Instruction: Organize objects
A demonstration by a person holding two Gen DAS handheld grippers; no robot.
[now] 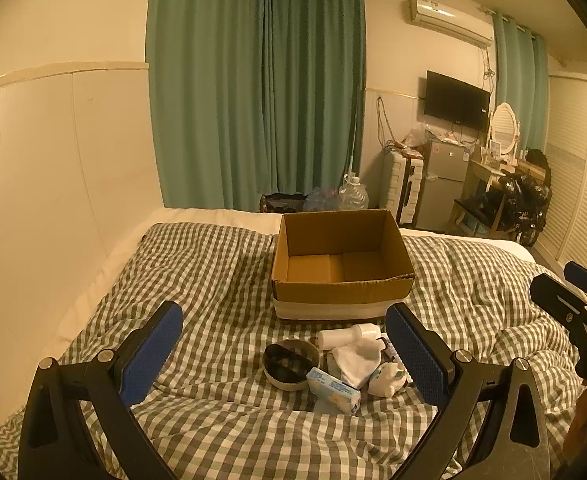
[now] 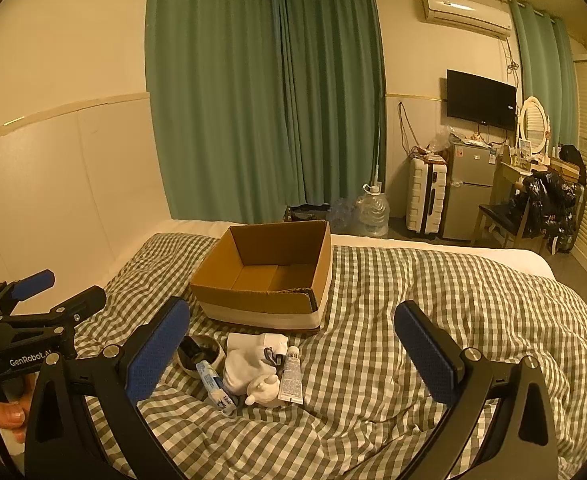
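An open, empty cardboard box point(image 1: 341, 284) point(image 2: 253, 292) stands on the checked duvet. In front of it lies a small pile: a round bowl point(image 1: 291, 364) point(image 2: 201, 354), a blue-white carton point(image 1: 333, 390) point(image 2: 215, 386), a white cloth point(image 1: 357, 358) point(image 2: 245, 368), a white bottle point(image 1: 349, 336) point(image 2: 269, 340), a white figurine point(image 1: 387, 378) point(image 2: 263, 392) and a tube point(image 2: 291, 374). My left gripper point(image 1: 285, 356) is open and empty, above the pile. My right gripper point(image 2: 293, 356) is open and empty, with the pile at its left finger. Each gripper shows at the edge of the other's view.
The bed's checked duvet point(image 1: 213, 280) point(image 2: 433, 300) is wrinkled, with a wall on the left. Beyond the bed's far edge are green curtains point(image 1: 253, 100), water jugs point(image 2: 373, 210), a suitcase point(image 2: 425, 204), a small fridge point(image 2: 469, 192) and a chair with dark bags point(image 2: 541, 208).
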